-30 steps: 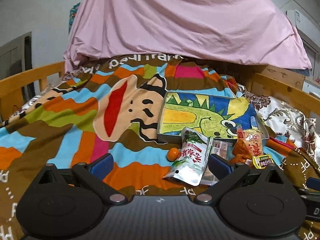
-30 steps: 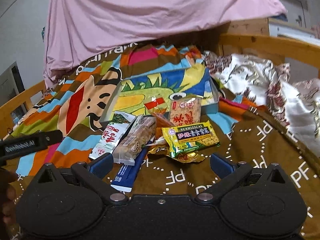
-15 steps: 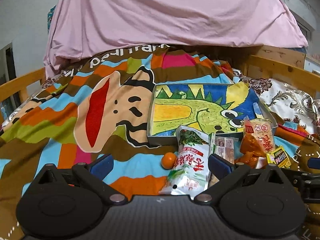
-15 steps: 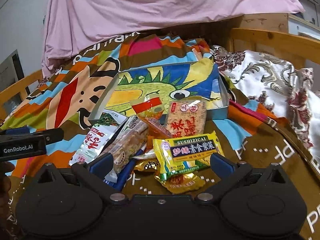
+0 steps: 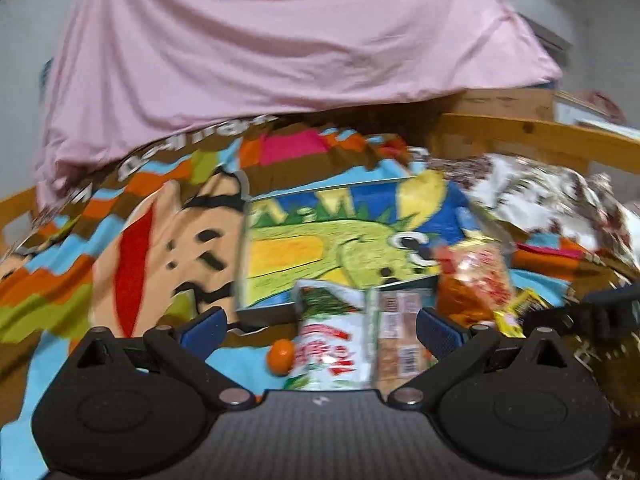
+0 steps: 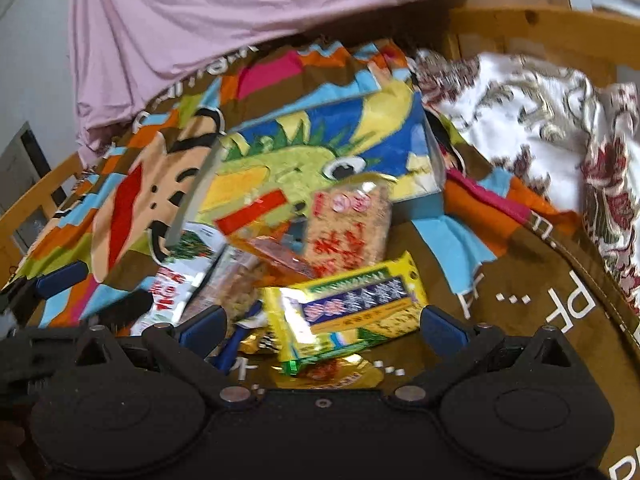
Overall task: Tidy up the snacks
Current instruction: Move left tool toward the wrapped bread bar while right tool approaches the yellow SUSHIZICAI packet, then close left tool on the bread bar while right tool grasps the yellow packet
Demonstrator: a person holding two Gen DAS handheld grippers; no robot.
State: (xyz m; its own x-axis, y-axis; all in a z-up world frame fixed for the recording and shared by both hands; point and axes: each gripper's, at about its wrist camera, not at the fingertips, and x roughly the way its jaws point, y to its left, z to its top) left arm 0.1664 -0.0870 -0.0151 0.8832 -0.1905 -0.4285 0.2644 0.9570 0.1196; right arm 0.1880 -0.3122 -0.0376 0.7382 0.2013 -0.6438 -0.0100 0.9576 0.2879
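A wide striped blanket [image 5: 72,280] was spread over the bed, and on it, beyond the snack heap, an open shallow box [image 6: 424,200] with a dinosaur picture was laid, its near rim touched by the far packets while bare blanket was left free to the left and right. The yellow packet [image 6: 352,308] was found just ahead of the right gripper [image 6: 322,326], long axis running left to right across spread, empty jaws, so that hand was judged nearer. The white packet [image 5: 330,352], lengthwise near to far beside a small orange [image 5: 280,356], was framed by the left gripper [image 5: 322,326], likewise released and empty.
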